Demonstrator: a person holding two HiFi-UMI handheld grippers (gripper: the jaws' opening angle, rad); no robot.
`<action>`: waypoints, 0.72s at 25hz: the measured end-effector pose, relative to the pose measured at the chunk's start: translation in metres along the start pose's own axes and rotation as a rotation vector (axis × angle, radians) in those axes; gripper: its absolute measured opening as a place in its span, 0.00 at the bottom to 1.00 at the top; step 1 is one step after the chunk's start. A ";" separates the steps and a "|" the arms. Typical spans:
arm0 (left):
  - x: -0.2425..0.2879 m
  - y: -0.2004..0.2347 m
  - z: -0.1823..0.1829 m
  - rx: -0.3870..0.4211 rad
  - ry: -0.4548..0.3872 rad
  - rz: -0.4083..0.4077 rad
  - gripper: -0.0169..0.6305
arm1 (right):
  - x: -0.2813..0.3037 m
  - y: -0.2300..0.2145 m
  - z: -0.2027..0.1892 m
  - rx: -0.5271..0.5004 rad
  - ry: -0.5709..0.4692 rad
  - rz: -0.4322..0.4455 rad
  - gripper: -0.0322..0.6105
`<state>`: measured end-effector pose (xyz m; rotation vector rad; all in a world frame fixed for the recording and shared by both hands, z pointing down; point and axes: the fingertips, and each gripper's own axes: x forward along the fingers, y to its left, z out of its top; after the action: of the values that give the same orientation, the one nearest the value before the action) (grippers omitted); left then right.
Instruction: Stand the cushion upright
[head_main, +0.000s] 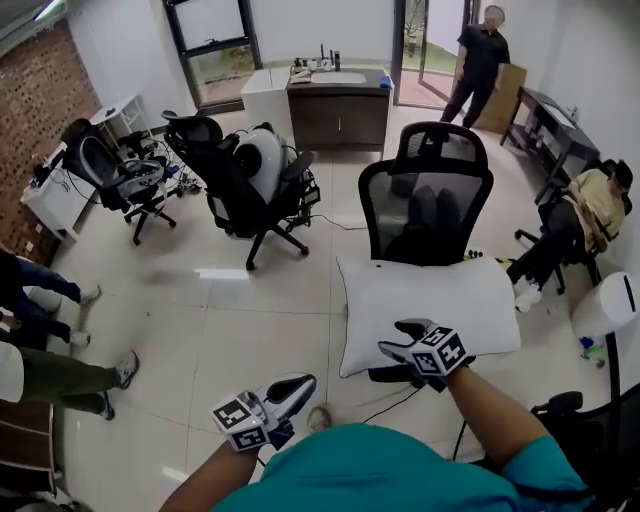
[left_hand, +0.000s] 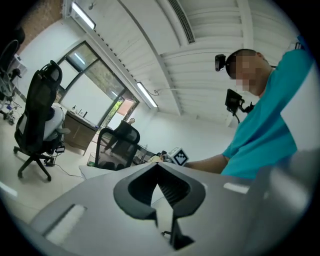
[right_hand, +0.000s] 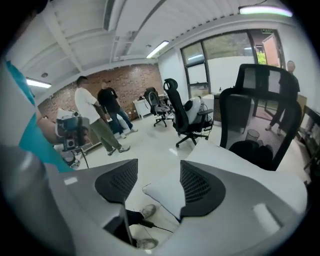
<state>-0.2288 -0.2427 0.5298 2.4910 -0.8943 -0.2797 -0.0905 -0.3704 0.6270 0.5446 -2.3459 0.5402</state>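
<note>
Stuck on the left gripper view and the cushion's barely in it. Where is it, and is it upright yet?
Observer: Not yet. The cushion lies broad face up on the seat of the black mesh chair, with its far edge by the chair's back.
Operator: Does the right gripper have hold of it?
Observer: No. The right gripper is at the cushion's near edge. Its jaws are apart with a cushion corner between them, and the pads are not pressing on it.
</note>
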 end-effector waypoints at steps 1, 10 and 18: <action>-0.006 0.011 0.002 0.002 0.008 0.004 0.05 | 0.024 -0.007 0.004 0.016 0.042 -0.017 0.50; -0.027 0.093 0.024 -0.027 0.076 -0.003 0.05 | 0.169 -0.088 -0.007 0.123 0.350 -0.332 0.86; -0.034 0.121 0.013 -0.100 0.115 0.074 0.05 | 0.224 -0.124 -0.058 0.058 0.499 -0.486 0.97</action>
<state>-0.3252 -0.3069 0.5796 2.3513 -0.9003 -0.1505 -0.1535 -0.4966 0.8484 0.8629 -1.6570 0.4494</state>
